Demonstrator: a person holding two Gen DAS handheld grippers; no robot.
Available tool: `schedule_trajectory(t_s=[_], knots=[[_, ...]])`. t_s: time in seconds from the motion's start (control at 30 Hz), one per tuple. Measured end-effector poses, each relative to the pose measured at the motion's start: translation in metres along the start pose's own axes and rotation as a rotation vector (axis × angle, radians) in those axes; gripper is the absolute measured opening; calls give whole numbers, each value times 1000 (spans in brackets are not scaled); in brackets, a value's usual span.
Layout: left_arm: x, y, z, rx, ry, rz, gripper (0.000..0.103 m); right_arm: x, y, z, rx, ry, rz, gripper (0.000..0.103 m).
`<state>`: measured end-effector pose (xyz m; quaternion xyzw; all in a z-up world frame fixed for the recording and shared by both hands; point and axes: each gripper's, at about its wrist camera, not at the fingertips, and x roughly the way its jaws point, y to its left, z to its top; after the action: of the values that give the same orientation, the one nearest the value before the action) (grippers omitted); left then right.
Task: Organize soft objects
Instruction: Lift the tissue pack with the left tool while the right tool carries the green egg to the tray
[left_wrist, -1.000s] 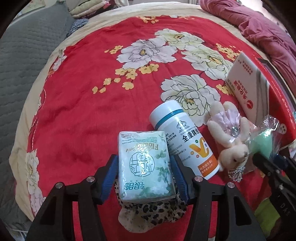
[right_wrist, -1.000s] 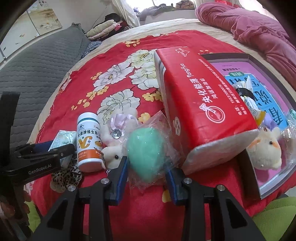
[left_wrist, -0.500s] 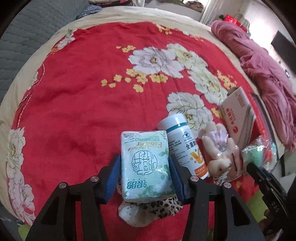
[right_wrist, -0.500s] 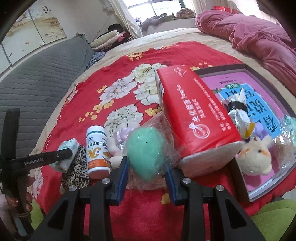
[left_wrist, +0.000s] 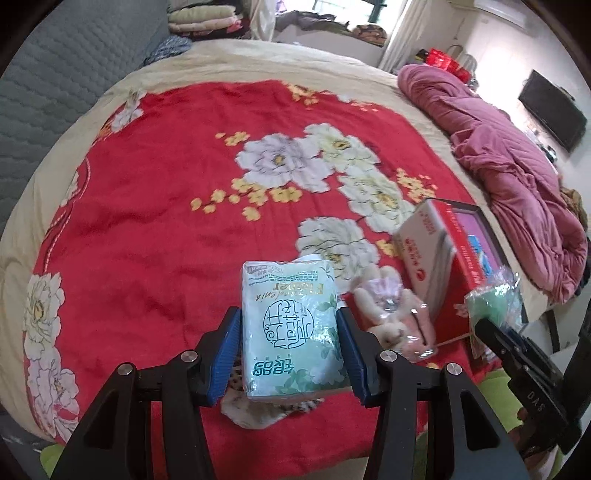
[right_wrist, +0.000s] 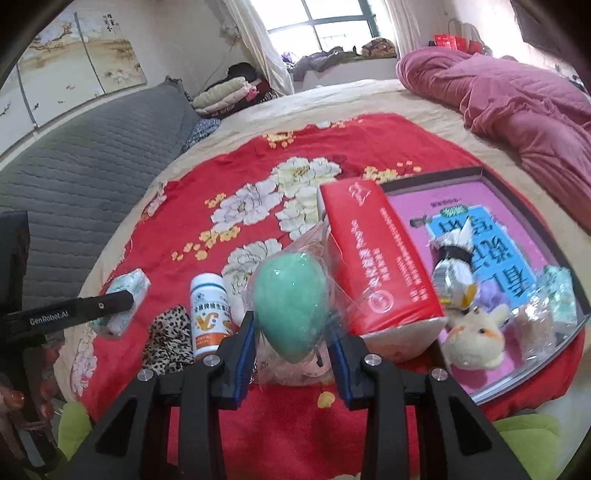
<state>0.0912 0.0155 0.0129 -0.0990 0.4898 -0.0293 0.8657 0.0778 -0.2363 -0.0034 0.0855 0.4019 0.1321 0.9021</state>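
A bed spread with a red floral blanket (left_wrist: 147, 229) is carrying the things; it keeps its soft, yielding surface under every object. At the right, a shallow dark-rimmed open box with a pink and blue printed floor (right_wrist: 569, 280) is already holding a cream plush animal (right_wrist: 474, 341) and wrapped items, and a red soft tissue pack (right_wrist: 380, 266) is leaning against its left rim. Near the middle, a white plastic bottle with an orange label (right_wrist: 208, 314) is standing beside a leopard-print cloth (right_wrist: 168, 339).

The left claw (left_wrist: 290, 339) is gripping a pale green plastic-wrapped pocket tissue pack (left_wrist: 291, 325) across its long sides, clear above the blanket. The pack is probably light and compressible, with slick film; a hold across the middle is likely spreading the pressure best.

The right claw (right_wrist: 291, 334) is clamping a mint-green egg-shaped sponge in clear crinkled wrap (right_wrist: 291, 302), raised at the near edge, left of the box. The sponge is likely very light and springy; the loose wrap may be slipping, so the widest part is the safer hold.
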Motion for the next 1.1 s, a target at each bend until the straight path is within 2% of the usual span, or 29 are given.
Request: schedule_trajectory(t_s=[0.4,0.57,0.8,1.1], knots=[[-27,-72,11,106,-50,-92,53,-55,-22,26,-2,-107,-30,37],[-35,-114,17,175,-68,-135,53,-82,-48,39,23,-159,-61,37],[-39,-180,25,261,-81,-212,53,-116,-92,49,57,-220,-149,37],[-22,-258,16,352,-46,-280,53,-145,-143,52,110,-250,-231,37]])
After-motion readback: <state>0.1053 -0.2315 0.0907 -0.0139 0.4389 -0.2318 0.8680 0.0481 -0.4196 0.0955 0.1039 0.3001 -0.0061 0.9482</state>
